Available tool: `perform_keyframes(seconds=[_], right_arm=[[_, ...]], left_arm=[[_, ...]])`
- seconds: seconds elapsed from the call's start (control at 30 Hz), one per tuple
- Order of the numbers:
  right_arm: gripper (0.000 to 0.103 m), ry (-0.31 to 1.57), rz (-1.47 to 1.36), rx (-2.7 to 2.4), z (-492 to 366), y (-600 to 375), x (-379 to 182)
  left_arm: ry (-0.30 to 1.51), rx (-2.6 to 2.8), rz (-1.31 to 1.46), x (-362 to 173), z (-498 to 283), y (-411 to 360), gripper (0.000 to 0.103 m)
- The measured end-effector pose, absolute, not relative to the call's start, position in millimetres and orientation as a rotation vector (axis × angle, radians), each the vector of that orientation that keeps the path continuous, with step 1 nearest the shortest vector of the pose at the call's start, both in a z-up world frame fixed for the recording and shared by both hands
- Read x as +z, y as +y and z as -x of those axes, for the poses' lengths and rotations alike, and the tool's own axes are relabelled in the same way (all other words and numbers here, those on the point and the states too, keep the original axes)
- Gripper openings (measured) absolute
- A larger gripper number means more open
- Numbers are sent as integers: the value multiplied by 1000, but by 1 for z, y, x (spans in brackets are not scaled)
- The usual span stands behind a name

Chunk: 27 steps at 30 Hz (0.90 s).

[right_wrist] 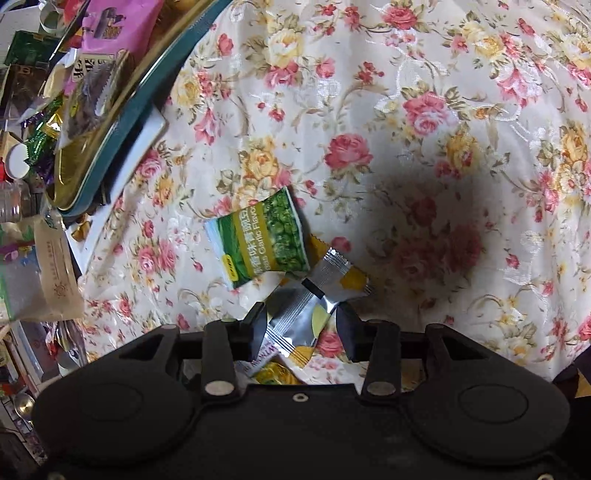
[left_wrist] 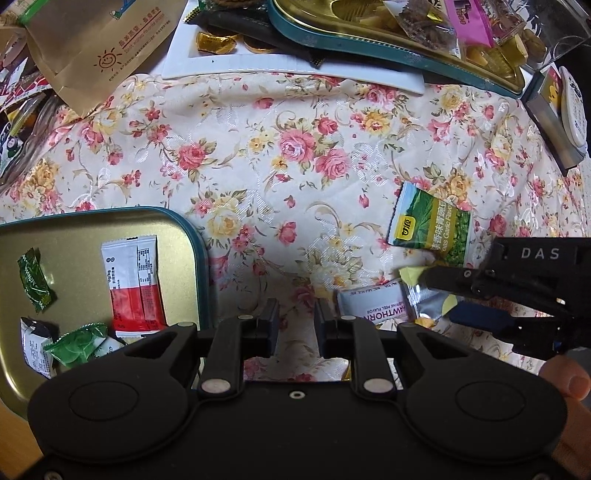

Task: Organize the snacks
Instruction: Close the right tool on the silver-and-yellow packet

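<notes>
My left gripper (left_wrist: 295, 326) points down at the flowered tablecloth (left_wrist: 258, 166), its jaws a small gap apart and empty. Left of it a gold tin tray (left_wrist: 74, 240) with a teal rim holds red-and-white sachets (left_wrist: 133, 284) and green wrapped candies (left_wrist: 35, 280). My right gripper (right_wrist: 302, 325) straddles a silver-and-yellow packet (right_wrist: 299, 314) on the cloth; its fingers stand at the packet's two sides without squeezing it. The packet (left_wrist: 424, 306) lies partly over a white hawthorn packet (left_wrist: 373, 310). A green pea packet (right_wrist: 262, 240) lies just beyond.
A large teal-rimmed gold tray (left_wrist: 295, 33) heaped with snacks rests on a white plate (left_wrist: 258, 66) at the far side. A brown paper bag (left_wrist: 92, 44) and loose wrappers crowd the far left. A hand (left_wrist: 565, 380) holds the right gripper.
</notes>
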State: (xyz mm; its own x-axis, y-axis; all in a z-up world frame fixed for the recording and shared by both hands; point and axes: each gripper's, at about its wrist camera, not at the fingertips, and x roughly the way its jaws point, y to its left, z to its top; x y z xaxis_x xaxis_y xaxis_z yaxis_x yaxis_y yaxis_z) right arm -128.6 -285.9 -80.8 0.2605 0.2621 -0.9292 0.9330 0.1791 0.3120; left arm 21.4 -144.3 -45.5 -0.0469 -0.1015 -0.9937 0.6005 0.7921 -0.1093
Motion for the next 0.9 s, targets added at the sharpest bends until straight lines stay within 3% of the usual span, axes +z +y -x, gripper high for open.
perform_keyframes(seconds=[0.3, 0.5, 0.9], right_arm=[[47, 1237, -1267, -740, 108, -271, -85], [42, 1234, -1175, -785, 99, -273, -78], [42, 1130, -1163, -973, 158, -314, -58]], left_arm=[[1524, -590, -398, -43, -23, -138, 28], [1527, -585, -388, -41, -24, -134, 28], [1531, -607, -353, -37, -25, -133, 28]])
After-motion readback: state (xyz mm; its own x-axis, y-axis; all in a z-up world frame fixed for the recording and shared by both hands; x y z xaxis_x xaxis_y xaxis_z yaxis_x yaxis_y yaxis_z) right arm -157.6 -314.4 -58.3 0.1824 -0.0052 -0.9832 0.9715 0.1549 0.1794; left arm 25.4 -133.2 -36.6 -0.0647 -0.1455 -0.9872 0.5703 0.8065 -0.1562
